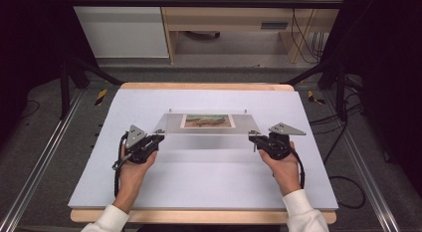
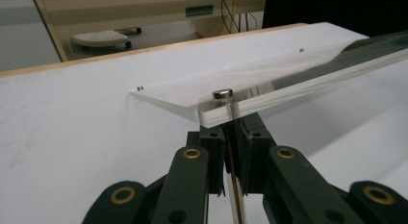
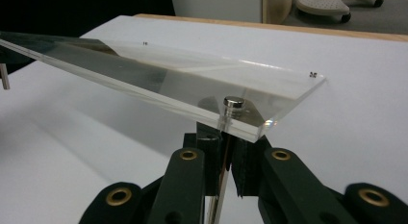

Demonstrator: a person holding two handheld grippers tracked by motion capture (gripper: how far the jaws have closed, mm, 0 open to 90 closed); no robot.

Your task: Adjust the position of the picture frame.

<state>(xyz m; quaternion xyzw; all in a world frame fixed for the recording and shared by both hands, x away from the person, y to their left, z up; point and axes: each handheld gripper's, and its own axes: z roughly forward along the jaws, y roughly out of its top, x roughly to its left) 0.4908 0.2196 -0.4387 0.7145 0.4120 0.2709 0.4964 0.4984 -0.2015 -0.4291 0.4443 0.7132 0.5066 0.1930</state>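
Observation:
A clear acrylic picture frame (image 1: 171, 123) with a landscape print (image 1: 207, 121) in its middle hangs over the white board, its near edge raised and its far edge low. A metal post runs down from a round cap (image 2: 222, 93) at each near corner. My left gripper (image 1: 158, 135) (image 2: 234, 133) is shut on the left corner's post (image 2: 235, 195), just under the panel. At the right corner, under its cap (image 3: 234, 102), my right gripper (image 1: 254, 138) (image 3: 224, 143) is shut on that post (image 3: 217, 195).
The white board (image 1: 199, 177) lies on a wooden table (image 1: 204, 86). Small studs mark the frame's far corners (image 2: 140, 88) (image 3: 313, 74). Black cables (image 1: 348, 187) lie on the floor at the right. A pale cabinet (image 1: 224, 18) stands beyond the table.

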